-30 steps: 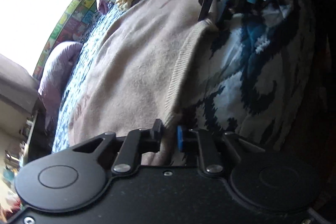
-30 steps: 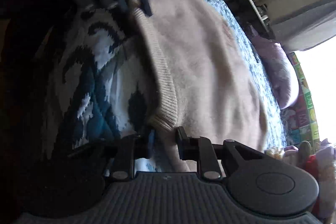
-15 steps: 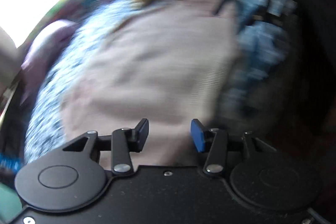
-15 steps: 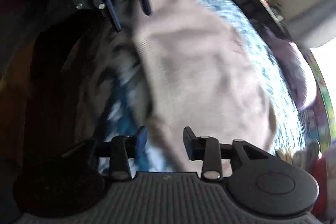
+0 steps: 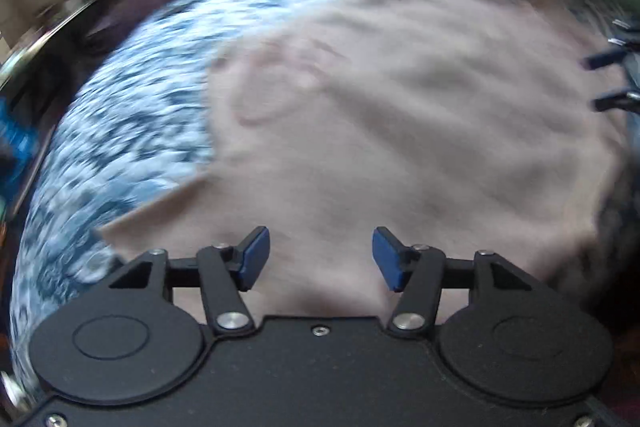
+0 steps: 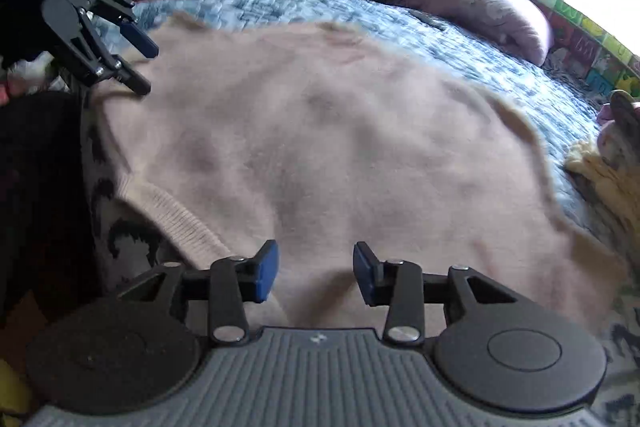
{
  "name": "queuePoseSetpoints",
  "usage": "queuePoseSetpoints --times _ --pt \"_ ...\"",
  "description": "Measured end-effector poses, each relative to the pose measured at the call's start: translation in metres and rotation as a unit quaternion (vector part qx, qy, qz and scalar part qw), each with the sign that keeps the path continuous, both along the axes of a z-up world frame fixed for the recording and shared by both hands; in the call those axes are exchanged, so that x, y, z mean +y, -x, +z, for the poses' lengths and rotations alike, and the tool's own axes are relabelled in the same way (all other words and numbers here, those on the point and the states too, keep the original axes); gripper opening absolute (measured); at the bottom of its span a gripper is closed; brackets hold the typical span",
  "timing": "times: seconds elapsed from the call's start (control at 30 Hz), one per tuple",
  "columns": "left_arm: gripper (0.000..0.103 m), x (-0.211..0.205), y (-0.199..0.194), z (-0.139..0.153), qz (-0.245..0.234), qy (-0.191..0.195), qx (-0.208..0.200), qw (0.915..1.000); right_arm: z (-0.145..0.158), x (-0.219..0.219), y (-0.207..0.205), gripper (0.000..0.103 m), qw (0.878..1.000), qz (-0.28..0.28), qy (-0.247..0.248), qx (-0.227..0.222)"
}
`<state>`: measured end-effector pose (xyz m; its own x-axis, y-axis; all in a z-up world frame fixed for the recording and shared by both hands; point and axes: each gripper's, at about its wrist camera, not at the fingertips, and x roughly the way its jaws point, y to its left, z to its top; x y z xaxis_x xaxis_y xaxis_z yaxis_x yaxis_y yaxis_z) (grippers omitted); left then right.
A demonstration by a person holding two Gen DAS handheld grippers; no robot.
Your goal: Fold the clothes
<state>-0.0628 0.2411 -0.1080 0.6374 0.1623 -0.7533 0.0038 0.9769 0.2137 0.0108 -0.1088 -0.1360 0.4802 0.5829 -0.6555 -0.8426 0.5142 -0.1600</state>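
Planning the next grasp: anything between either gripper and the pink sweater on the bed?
Nothing visible. The pink sweater lies flat on the blue patterned bedspread, nothing on top of it. The right gripper and left gripper both hang over it, jaws just opened with nothing between them. The pillow sits clear at the far end.

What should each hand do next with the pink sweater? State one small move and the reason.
Probably reach the left gripper for the near-left corner of the pink sweater and pinch it for a first fold. The sweater lies spread on the blue quilt, and both the left and right gripper have just been opening their jaws, nothing pinched between them.
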Motion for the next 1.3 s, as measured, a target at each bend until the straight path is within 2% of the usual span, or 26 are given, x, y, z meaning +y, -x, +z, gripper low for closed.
queuePoseSetpoints --times 0.03,0.07,0.1,0.13,0.17,0.2,0.23,0.27,0.37,0.47,0.57,0.7,0.8,0.87,0.9,0.97,1.0,1.1,1.13,1.2,1.23,1.3 --pt "0.059 0.011 -0.005 -0.004 0.026 0.011 0.004 0.9996 0.007 -0.006 -0.007 0.052 1.000 -0.020 -0.013 -0.015" --pt "0.060 0.016 -0.011 -0.016 0.020 0.010 0.035 0.9991 0.002 -0.014 -0.026 0.064 0.999 -0.053 -0.002 0.005" --pt "0.062 0.021 -0.016 -0.027 0.014 0.009 0.065 0.9977 -0.004 -0.022 -0.045 0.068 0.996 -0.086 0.010 0.025" --pt "0.062 0.019 -0.021 -0.019 0.002 -0.001 0.068 0.9977 -0.009 -0.031 -0.063 0.066 0.992 -0.116 0.019 0.045" --pt "0.058 0.014 -0.025 -0.007 -0.005 -0.028 0.055 0.9981 -0.014 -0.049 -0.072 0.062 0.990 -0.122 0.003 0.073" --pt "0.058 0.009 -0.029 0.006 -0.012 -0.055 0.042 0.9975 -0.007 -0.061 -0.077 0.048 0.989 -0.129 -0.005 0.074" --pt "0.058 0.008 -0.037 0.019 -0.010 -0.068 0.018 0.9975 0.000 -0.071 -0.082 0.043 0.988 -0.136 -0.011 0.073" --pt "0.058 0.011 -0.053 0.030 -0.003 -0.056 -0.001 0.9985 0.010 -0.073 -0.085 0.042 0.990 -0.136 0.006 0.045" --pt "0.057 0.023 -0.104 0.058 0.024 -0.020 -0.060 0.9977 0.038 -0.055 -0.117 0.042 0.992 -0.123 -0.011 0.019" --pt "0.051 0.033 -0.154 0.071 0.030 -0.006 -0.082 0.9961 0.058 -0.024 -0.166 0.042 0.991 -0.131 -0.037 -0.009" --pt "0.046 0.046 -0.206 0.065 0.034 -0.001 -0.076 0.9965 0.063 0.020 -0.223 0.038 0.988 -0.141 -0.058 -0.024" --pt "0.043 0.056 -0.246 0.052 0.036 0.018 -0.062 0.9973 0.042 0.056 -0.305 0.022 0.982 -0.163 -0.087 0.038" --pt "0.041 0.070 -0.277 0.031 0.035 0.033 -0.044 0.9979 0.019 0.075 -0.345 0.020 0.974 -0.183 -0.111 0.076" --pt "0.040 0.084 -0.298 0.008 0.048 0.033 -0.015 0.9982 0.000 0.084 -0.367 0.020 0.969 -0.209 -0.104 0.087" --pt "0.040 0.090 -0.302 -0.004 0.061 0.037 -0.005 0.9974 -0.011 0.087 -0.380 0.020 0.964 -0.226 -0.101 0.098" --pt "0.043 0.101 -0.309 -0.028 0.086 0.046 0.015 0.9952 -0.040 0.083 -0.412 0.017 0.945 -0.266 -0.085 0.170" --pt "0.043 0.102 -0.309 -0.024 0.090 0.049 0.019 0.9946 -0.045 0.081 -0.412 0.016 0.945 -0.262 -0.097 0.168" --pt "0.043 0.097 -0.304 -0.012 0.078 0.028 0.031 0.9961 -0.037 0.086 -0.408 0.016 0.956 -0.246 -0.062 0.150" --pt "0.043 0.099 -0.297 -0.005 0.085 0.030 0.028 0.9955 -0.031 0.084 -0.407 0.016 0.954 -0.250 -0.060 0.153" --pt "0.043 0.107 -0.274 0.012 0.098 0.033 0.012 0.9946 -0.011 0.071 -0.399 0.027 0.947 -0.265 -0.086 0.158" --pt "0.044 0.110 -0.257 0.021 0.098 0.031 0.005 0.9947 0.000 0.061 -0.389 0.031 0.947 -0.261 -0.102 0.155" --pt "0.044 0.114 -0.222 0.039 0.097 0.019 -0.008 0.9950 0.020 0.037 -0.363 0.048 0.952 -0.246 -0.108 0.146"
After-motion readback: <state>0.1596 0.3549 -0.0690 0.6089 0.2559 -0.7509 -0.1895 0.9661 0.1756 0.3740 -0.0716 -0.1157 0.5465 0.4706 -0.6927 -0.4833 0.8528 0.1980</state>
